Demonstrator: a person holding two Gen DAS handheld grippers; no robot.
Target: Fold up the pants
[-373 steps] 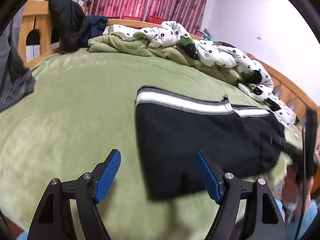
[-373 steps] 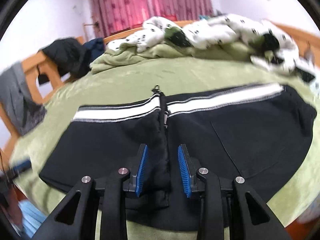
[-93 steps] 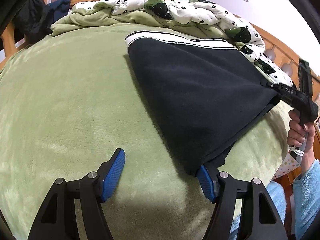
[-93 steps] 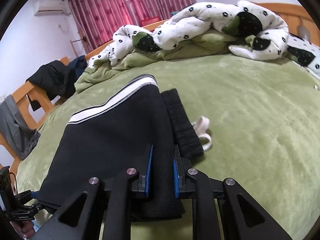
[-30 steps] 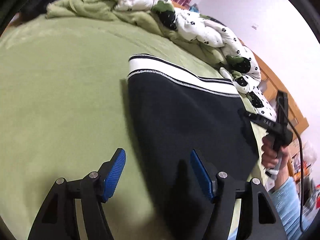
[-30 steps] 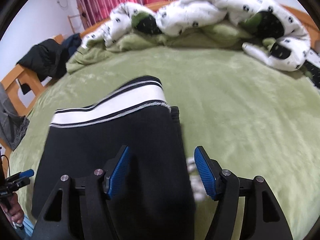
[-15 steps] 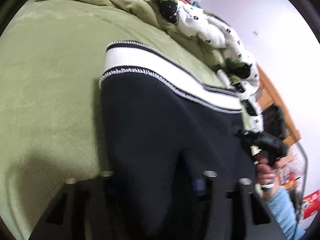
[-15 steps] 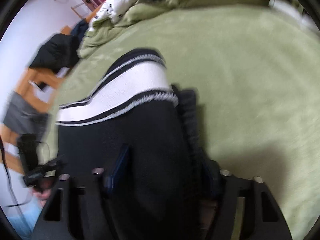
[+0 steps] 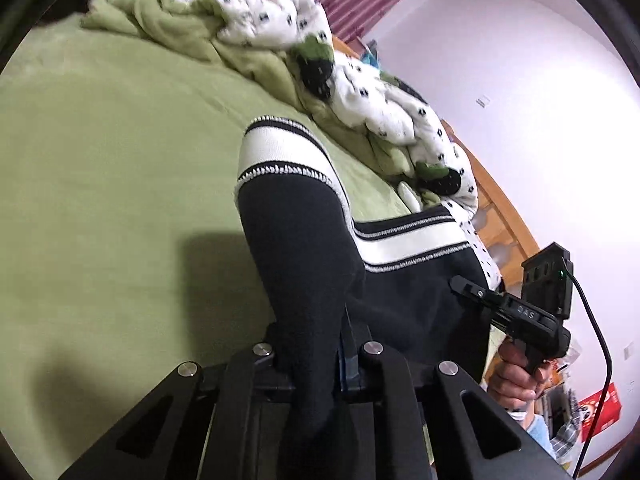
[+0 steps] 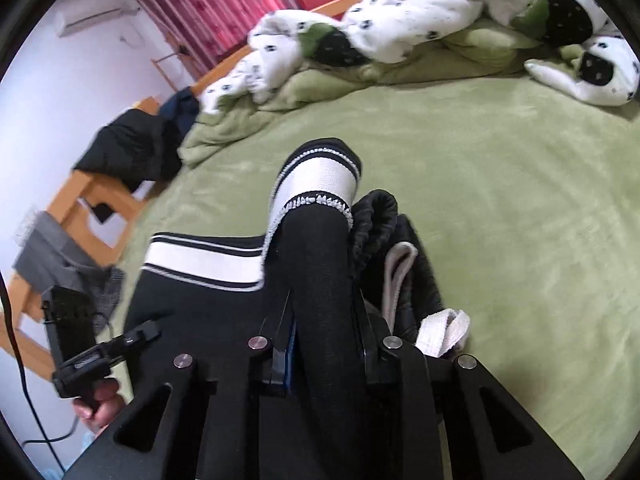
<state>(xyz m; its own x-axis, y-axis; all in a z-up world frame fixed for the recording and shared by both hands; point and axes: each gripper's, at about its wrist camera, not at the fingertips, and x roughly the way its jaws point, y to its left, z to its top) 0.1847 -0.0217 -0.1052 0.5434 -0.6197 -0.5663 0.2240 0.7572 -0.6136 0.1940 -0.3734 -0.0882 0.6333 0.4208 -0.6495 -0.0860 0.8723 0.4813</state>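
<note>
Black fleece pants with white striped cuffs [image 9: 304,248]: your left hand-held gripper [image 9: 316,356] and right hand-held gripper [image 10: 326,344] each pinch a near corner; cuffs lie ahead on the green bed [image 9: 100,160].

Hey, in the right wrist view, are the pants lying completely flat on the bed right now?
No, the pants rise off the bed in a raised ridge that runs up between the right tongs.

Green bed [image 10: 520,208] fills frame; crumpled spotted quilt [image 10: 400,8] along top edge, black pants [image 10: 192,288] lower centre, partly lifted off it.
</note>
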